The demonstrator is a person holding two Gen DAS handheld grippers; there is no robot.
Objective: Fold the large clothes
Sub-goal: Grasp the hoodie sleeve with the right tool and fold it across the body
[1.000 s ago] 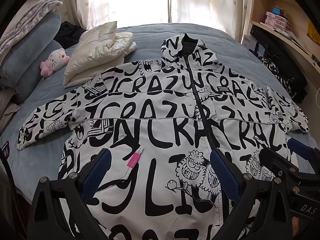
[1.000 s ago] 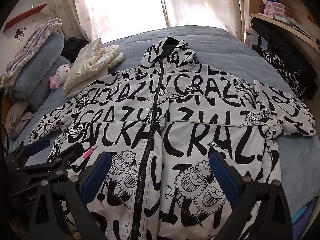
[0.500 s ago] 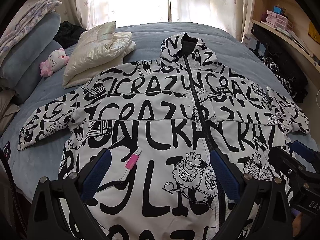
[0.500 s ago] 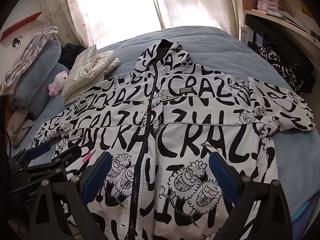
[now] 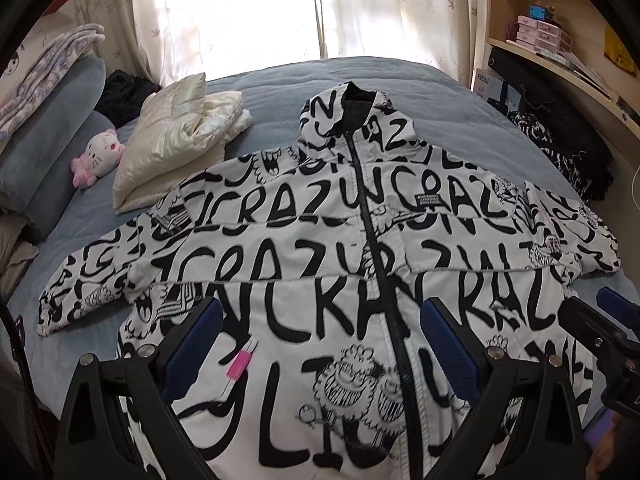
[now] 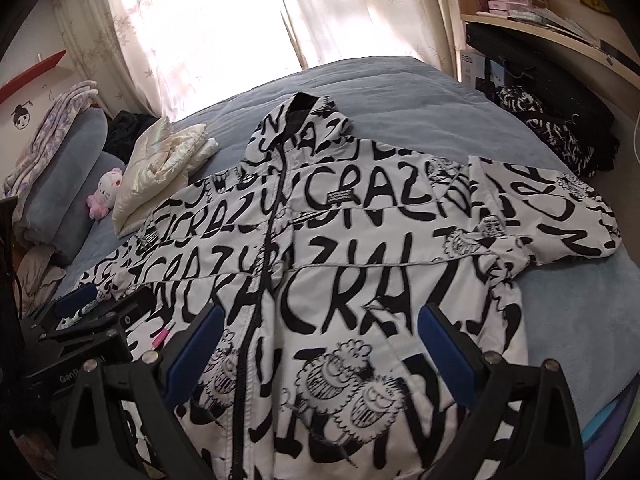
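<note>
A white jacket (image 5: 320,264) is printed all over with large black hand-drawn letters, of which the word "CRAZY" reads repeatedly across chest and sleeves; a small black chest label (image 5: 428,200) carries text too small to read.

Bare blue bed (image 5: 400,80) open beyond the jacket (image 5: 320,264) hood at 12 o'clock. At 10 o'clock, cream pillow (image 5: 176,148) touching the jacket's shoulder, pink plush (image 5: 100,156) and grey cushions (image 5: 52,152) just past it. At 2 o'clock, black bag (image 6: 560,136) and shelf (image 6: 560,52) crowding the bed edge. Strip of bed free at 3 o'clock beside the sleeve (image 6: 560,208).
</note>
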